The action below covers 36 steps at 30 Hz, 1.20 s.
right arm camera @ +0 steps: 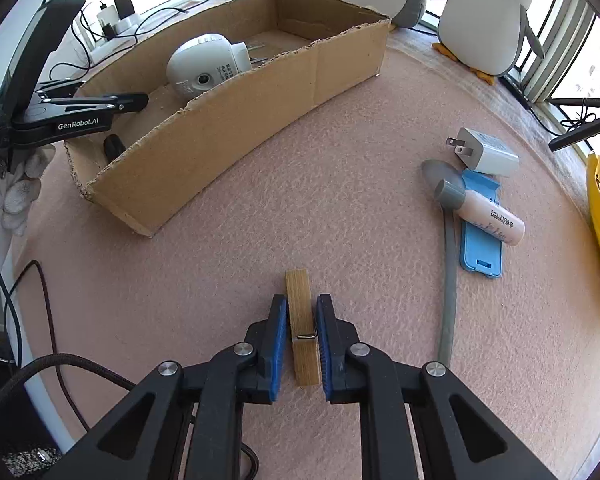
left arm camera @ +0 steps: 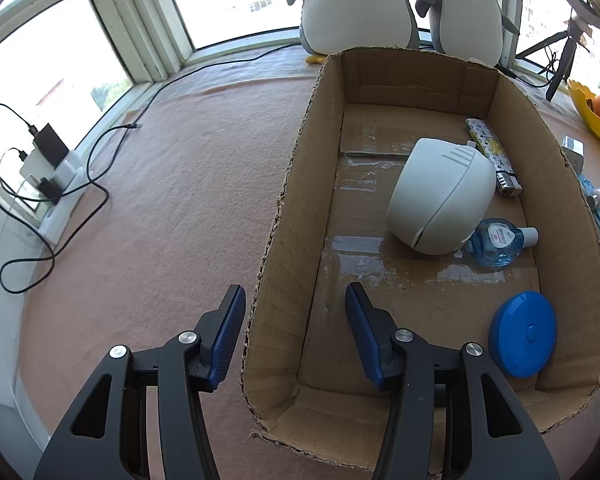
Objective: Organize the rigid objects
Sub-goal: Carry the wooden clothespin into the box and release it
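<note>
A cardboard box [left arm camera: 296, 168] lies on the pink mat and shows in both views [right arm camera: 236, 128]. In it are a white camera [left arm camera: 440, 200], a clear blue bottle [left arm camera: 496, 244], a blue round disc [left arm camera: 524, 336] and a patterned lighter [left arm camera: 488, 148]. My left gripper [left arm camera: 296, 304] is open and empty, straddling the box's near left wall. My right gripper [right arm camera: 302, 308] is shut on a wooden clothespin [right arm camera: 300, 320] at the mat. On the mat to the right lie a white charger plug [right arm camera: 486, 152], a cream tube with grey cap [right arm camera: 480, 208], a blue flat case [right arm camera: 478, 240] and a grey spoon [right arm camera: 448, 280].
Two plush penguins [right arm camera: 484, 20] stand at the window behind the box. A power strip with chargers and black cables [left arm camera: 52, 168] lies at the left. A yellow bowl with oranges [left arm camera: 596, 116] sits at the right edge. A tripod [left arm camera: 560, 64] stands at the back right.
</note>
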{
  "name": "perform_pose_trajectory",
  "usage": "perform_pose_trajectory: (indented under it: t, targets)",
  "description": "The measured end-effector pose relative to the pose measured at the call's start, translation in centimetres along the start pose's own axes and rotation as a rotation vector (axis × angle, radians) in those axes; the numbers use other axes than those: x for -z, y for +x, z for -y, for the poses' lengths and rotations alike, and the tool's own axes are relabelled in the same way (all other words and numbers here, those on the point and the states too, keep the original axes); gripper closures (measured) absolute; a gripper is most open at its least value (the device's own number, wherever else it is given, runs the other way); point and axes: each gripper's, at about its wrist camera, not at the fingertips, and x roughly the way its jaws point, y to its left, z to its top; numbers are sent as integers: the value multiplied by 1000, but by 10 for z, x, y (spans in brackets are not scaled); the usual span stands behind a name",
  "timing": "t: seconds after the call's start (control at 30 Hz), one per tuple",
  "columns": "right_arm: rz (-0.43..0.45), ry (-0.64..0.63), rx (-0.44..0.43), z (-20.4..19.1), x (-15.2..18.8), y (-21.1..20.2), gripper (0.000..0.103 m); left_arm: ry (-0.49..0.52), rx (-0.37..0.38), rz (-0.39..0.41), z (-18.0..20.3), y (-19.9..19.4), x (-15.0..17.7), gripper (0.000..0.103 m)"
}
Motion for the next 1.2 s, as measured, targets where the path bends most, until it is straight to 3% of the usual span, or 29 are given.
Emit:
perform_pose_trajectory:
  t: [0.3,0.53,0.77,1.2]
  targets:
    - [69,192,-53,22,-10,-6,91,-16,6,7,-2,0,1,51]
    - [173,241,-75,16,-33,-36,91,-18,2,15,-2,0,3,51]
    - [257,232,-116,-8,-66,-55,91,-23,3,17,-2,0,3,51]
    - [249,192,-150,-44,-93,-34,91,-24,5,19,-3,0,3,51]
